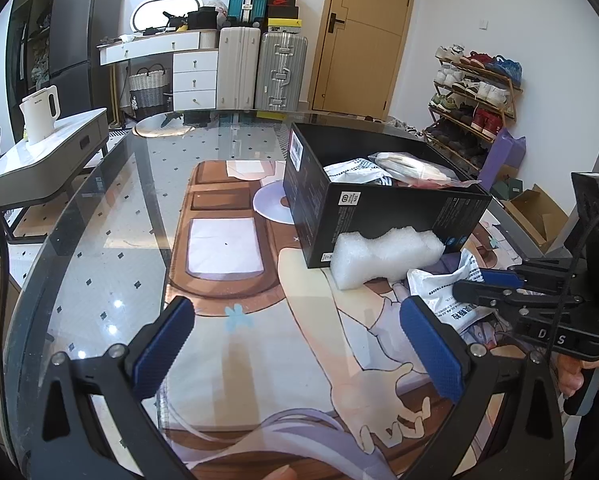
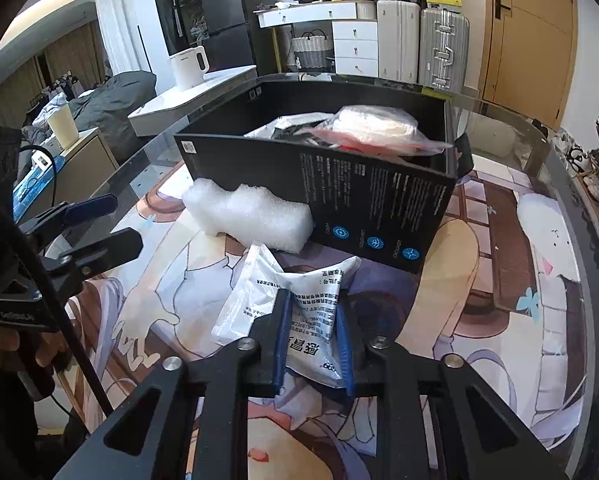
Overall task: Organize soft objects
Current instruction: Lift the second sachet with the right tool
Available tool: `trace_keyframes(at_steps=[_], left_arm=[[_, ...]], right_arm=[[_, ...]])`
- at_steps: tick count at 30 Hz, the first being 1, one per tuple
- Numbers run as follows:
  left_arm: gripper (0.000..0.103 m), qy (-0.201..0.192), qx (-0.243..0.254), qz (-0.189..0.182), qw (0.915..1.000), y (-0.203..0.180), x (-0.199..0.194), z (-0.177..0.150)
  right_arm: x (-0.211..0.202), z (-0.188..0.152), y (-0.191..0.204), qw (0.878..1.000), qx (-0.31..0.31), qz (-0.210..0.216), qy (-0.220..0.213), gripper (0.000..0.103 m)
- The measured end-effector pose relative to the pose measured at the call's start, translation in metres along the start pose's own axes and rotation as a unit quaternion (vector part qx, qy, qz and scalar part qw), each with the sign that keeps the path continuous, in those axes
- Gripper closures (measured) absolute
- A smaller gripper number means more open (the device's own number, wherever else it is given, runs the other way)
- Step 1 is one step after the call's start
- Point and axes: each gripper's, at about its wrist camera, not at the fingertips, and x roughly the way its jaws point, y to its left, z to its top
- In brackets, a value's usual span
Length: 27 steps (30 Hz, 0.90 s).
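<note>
We see a white printed plastic pouch (image 2: pixel 295 304) lying on an illustrated anime-print mat (image 2: pixel 439 312), just in front of an open black cardboard box (image 2: pixel 339 184). Our right gripper (image 2: pixel 313 340) is clamped on the near end of the pouch, its blue pads (image 2: pixel 281 336) pressing the pouch from both sides so the plastic bunches between them. In the left wrist view the same pouch (image 1: pixel 449 286) shows at the right, with the right gripper (image 1: pixel 487 282) reaching onto it from the side.

A white bubble-wrap roll (image 2: pixel 249 214) lies on the mat touching the front wall of the box, just beyond the pouch. Inside the box sit a clear bag of pale and red contents (image 2: pixel 379 128) and a white-and-black printed bag (image 1: pixel 353 170) beside it.

Our left gripper (image 1: pixel 295 350) hovers over the mat with its blue-padded fingers (image 1: pixel 161 350) spread wide and nothing between them, well apart from the pouch.

The mat lies on a glass table (image 1: pixel 99 216). Beyond it stand a white kettle (image 1: pixel 41 112) on a low cabinet, suitcases (image 1: pixel 261 68), a wooden door (image 1: pixel 363 36) and a shoe rack (image 1: pixel 475 96).
</note>
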Motion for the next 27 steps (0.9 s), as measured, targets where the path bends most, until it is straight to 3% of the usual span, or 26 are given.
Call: trace_keyframes(at_steps=[9, 15, 21, 27], left_arm=[[0.0, 0.01, 0.021, 0.008, 0.9997, -0.01, 0.002, 0.0], [0.0, 0.019, 0.016, -0.01, 0.9996, -0.018, 0.005, 0.002], [0.0, 0.023, 0.027, -0.015, 0.9993, -0.027, 0.007, 0.003], [0.0, 0.025, 0.027, -0.022, 0.9991, -0.038, 0.011, 0.005]], right_arm=[[-0.034, -0.004, -0.011, 0.999, 0.008, -0.003, -0.034, 0.092], [-0.053, -0.001, -0.019, 0.999, 0.013, -0.004, -0.05, 0.093], [-0.058, -0.007, -0.019, 0.999, -0.005, -0.02, -0.033, 0.093], [-0.066, -0.019, -0.037, 0.999, 0.022, -0.025, -0.039, 0.093]])
